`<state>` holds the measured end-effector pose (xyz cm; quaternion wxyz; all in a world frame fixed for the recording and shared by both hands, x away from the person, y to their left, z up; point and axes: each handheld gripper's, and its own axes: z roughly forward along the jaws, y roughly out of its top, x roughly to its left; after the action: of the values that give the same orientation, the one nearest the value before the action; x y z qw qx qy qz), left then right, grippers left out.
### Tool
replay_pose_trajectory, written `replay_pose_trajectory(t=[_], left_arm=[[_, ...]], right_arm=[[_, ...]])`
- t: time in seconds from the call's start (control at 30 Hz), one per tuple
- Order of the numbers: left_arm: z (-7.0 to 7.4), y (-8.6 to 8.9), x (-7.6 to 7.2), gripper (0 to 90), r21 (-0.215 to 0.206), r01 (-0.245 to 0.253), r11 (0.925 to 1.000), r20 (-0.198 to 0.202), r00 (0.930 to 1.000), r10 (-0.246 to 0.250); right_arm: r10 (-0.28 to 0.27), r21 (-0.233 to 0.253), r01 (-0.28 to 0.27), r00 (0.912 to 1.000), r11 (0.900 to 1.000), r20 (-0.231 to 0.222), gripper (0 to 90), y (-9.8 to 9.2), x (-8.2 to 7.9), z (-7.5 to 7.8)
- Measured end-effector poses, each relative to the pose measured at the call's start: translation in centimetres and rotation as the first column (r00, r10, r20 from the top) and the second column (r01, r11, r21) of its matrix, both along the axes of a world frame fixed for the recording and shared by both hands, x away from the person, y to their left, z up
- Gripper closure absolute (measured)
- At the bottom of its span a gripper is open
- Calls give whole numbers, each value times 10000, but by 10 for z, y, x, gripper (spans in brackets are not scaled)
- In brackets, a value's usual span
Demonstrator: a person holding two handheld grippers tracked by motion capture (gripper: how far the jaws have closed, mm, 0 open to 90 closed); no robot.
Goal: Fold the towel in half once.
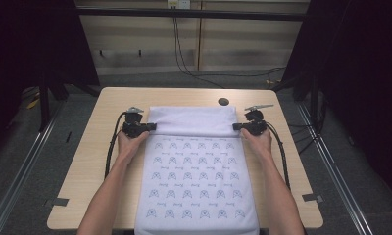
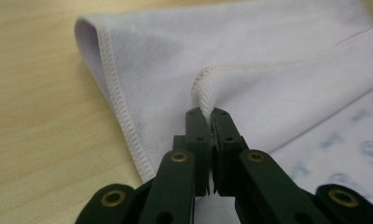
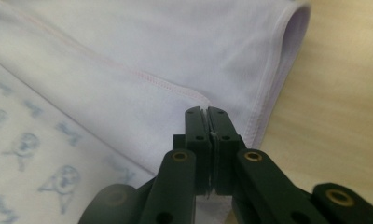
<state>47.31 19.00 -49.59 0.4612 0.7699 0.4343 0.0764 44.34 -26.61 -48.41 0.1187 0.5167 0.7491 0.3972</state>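
— Pale wood-grain tabletop (image 1: 96, 161) under dim studio light, dark curtains either side, cables trailing down the far wall. What do the two tools have?

— Left gripper (image 1: 152, 127), jaws pressed together on a stitched corner of the white rectangular cloth printed with small blue figures (image 1: 196, 186). In the left gripper view the hem bunches up right between the jaw tips (image 2: 206, 112), with no gap showing.

— And the other hand?

— Right gripper (image 1: 236, 127), jaws likewise closed flat on the opposite hemmed corner; the right gripper view shows a thin edge of fabric pinched at the tips (image 3: 207, 111).

— Where does the cloth lie from there?

— Just beyond each gripper, the far end of the cloth is doubled back toward the person, plain underside up, forming a rounded fold that rests on the table ahead of the jaws. Between the two grippers that folded band runs straight across. Behind the grippers, toward the person, the printed face stretches flat down the table and hangs over its near edge between the forearms.

— Anything farther out?

— A small dark round hole (image 1: 223, 102) in the tabletop, beyond the fold, ahead of the right gripper.
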Motion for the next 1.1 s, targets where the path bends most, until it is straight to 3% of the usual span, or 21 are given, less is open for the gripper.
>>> replay_pose_trajectory(t=[0.03, 0.07, 0.13, 0.2, 0.23, 0.3, 0.33, 0.4, 0.43, 0.57, 0.7, 0.77, 0.8, 0.9, 0.93, 0.97, 1.0, 1.03, 1.07, 1.1], left_arm=[[0, 0, 0, 874, 0, 0, 10000, 0, 10000, 0], [16, 7, -4, 874, -510, 195, 9985, 294, 9994, -180], [36, 8, -11, 874, -403, 410, 9983, 673, 9970, -383], [57, 9, -20, 873, -439, 585, 9973, 1114, 9923, -533], [57, 9, -20, 873, -439, 585, 9973, 1114, 9923, -533], [77, 11, -32, 873, -532, 757, 9957, 1442, 9873, -673], [93, 15, -45, 872, -823, 906, 9925, 1734, 9820, -752], [100, 17, -52, 872, -891, 1045, 9905, 1883, 9783, -863], [114, 19, -66, 872, -955, 1248, 9876, 2094, 9724, -1026], [132, 21, -94, 872, -984, 1539, 9832, 2352, 9636, -1273], [154, 26, -117, 872, -1203, 1987, 9726, 2637, 9510, -1617], [160, 26, -123, 872, -1172, 2000, 9728, 2703, 9490, -1626], [168, 28, -136, 872, -1057, 2169, 9705, 2931, 9394, -1780], [168, 32, -156, 872, -1051, 2323, 9670, 3010, 9342, -1917], [161, 33, -161, 871, -1080, 2290, 9674, 2941, 9369, -1889], [151, 33, -165, 871, -1281, 2312, 9644, 2650, 9451, -1914], [151, 33, -165, 871, -1281, 2312, 9644, 2650, 9451, -1914], [137, 34, -172, 871, -1340, 2231, 9655, 2506, 9503, -1848], [126, 34, -177, 872, -1261, 2271, 9657, 2422, 9510, -1921], [118, 35, -182, 872, -1278, 2227, 9665, 2336, 9538, -1889]], right_arm=[[0, 0, 0, 10000, 10000, 0, 886, 0, 0, 0], [-68, 529, 43, 9989, 9986, 464, 886, -8, -1, 15], [-60, 904, -16, 9965, 9959, 834, 886, -14, -3, 32], [51, 1121, -208, 9903, 9935, 1389, 886, -17, -8, 55], [51, 1121, -208, 9903, 9935, 1389, 886, -17, -8, 55], [200, 1175, -423, 9826, 9922, 1849, 886, -18, -17, 75], [313, 1180, -575, 9766, 9913, 2127, 886, -21, -27, 89], [347, 1376, -676, 9728, 9882, 2292, 886, -23, -34, 96], [528, 1284, -873, 9666, 9879, 2509, 886, -25, -48, 108], [1000, 951, -1345, 9477, 9863, 3032, 885, -24, -78, 129], [1270, 1126, -1759, 9288, 9779, 3481, 886, -31, -102, 150], [1453, 1059, -1960, 9197, 9749, 3648, 886, -31, -115, 161], [1594, 983, -2111, 9113, 9725, 3796, 886, -30, -125, 166], [1929, 943, -2481, 8991, 9641, 3930, 886, -27, -148, 169], [2044, 920, -2577, 9001, 9618, 3847, 886, -26, -156, 165], [2190, 872, -2685, 9028, 9593, 3702, 886, -24, -164, 159], [2190, 872, -2685, 9028, 9593, 3702, 886, -24, -164, 159], [2272, 732, -2691, 9071, 9603, 3544, 885, -23, -172, 150], [2400, 741, -2787, 9124, 9575, 3316, 886, -22, -180, 139], [2476, 819, -2823, 9233, 9558, 2935, 885, -23, -192, 121]])
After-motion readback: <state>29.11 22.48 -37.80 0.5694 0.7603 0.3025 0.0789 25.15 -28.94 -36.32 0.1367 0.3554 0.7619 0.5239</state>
